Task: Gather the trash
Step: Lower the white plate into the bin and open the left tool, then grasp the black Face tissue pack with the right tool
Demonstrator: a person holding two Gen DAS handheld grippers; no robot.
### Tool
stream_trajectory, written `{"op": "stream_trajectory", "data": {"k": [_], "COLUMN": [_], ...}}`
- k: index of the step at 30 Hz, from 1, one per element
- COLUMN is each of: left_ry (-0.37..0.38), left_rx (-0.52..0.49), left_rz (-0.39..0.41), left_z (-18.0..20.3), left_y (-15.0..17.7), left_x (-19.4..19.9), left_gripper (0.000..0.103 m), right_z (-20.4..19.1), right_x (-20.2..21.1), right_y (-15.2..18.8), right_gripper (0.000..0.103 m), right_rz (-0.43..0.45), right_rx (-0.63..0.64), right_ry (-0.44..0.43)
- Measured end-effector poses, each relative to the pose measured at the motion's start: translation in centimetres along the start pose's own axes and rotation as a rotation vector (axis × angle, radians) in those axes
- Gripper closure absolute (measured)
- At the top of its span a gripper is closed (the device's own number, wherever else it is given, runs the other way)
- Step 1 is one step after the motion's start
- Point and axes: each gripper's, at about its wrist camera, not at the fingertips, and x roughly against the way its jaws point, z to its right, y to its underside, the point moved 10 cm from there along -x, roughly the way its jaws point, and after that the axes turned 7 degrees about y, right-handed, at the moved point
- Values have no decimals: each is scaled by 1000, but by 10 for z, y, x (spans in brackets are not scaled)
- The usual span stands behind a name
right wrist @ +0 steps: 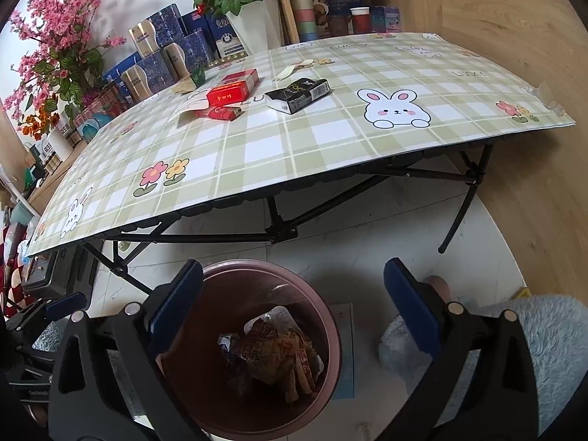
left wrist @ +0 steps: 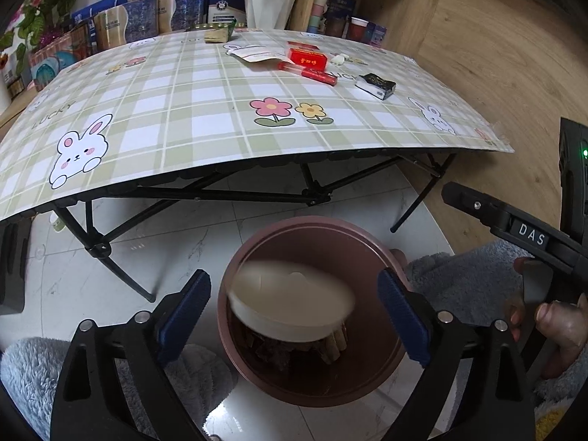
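Brown plastic bin [left wrist: 312, 378] stands on the pale tiled floor [left wrist: 147, 242], just in front of the tabletop's near edge. The left claw [left wrist: 294, 316] hangs over it with jaws spread wide; a blurred white cup [left wrist: 290, 305] sits between them, over the bin's mouth, and neither pad touches it. Below the cup, wrappers [right wrist: 275, 352] lie crumpled at the bottom of the bin. The right claw [right wrist: 294, 316] is released too, with nothing in it, one finger over the bin's rim and the other over a grey fleecy sleeve [right wrist: 514, 338].

On the green checked tabletop [left wrist: 176, 110] trash remains toward the far right corner: a red pack [left wrist: 308, 58], a red lighter [left wrist: 312, 71] just beside it, a black pack [left wrist: 375, 85] nearer the right edge, a white pouch [left wrist: 253, 53] and a small white scrap [left wrist: 338, 59]. A green wrapper [left wrist: 218, 32] lies at the far edge.
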Motion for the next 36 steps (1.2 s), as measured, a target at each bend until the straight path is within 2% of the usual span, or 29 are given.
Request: {"op": "stream_trajectory", "data": {"k": [10, 15, 21, 26, 33, 36], "left_ry": [-35, -44, -56, -72, -124, -136], "left_rx": [77, 98, 132, 188, 158, 168], "left_rz": [72, 94, 131, 165, 251, 287], "left_z": [-18, -23, -30, -44, -56, -63], "left_y": [-10, -13, -19, -27, -61, -75], "left_x": [14, 19, 27, 37, 56, 60], "left_gripper": [10, 10, 10, 10, 10, 10], "right_z": [-8, -4, 6, 18, 24, 19], "right_x": [0, 0, 0, -2, -19, -36], "right_y": [1, -2, -13, -33, -85, -107], "right_gripper": [6, 6, 6, 6, 6, 6], "right_rz": [3, 21, 33, 43, 61, 40], "right_rx": [39, 49, 14, -27, -57, -76], "right_ry": [-3, 32, 38, 52, 32, 3]}}
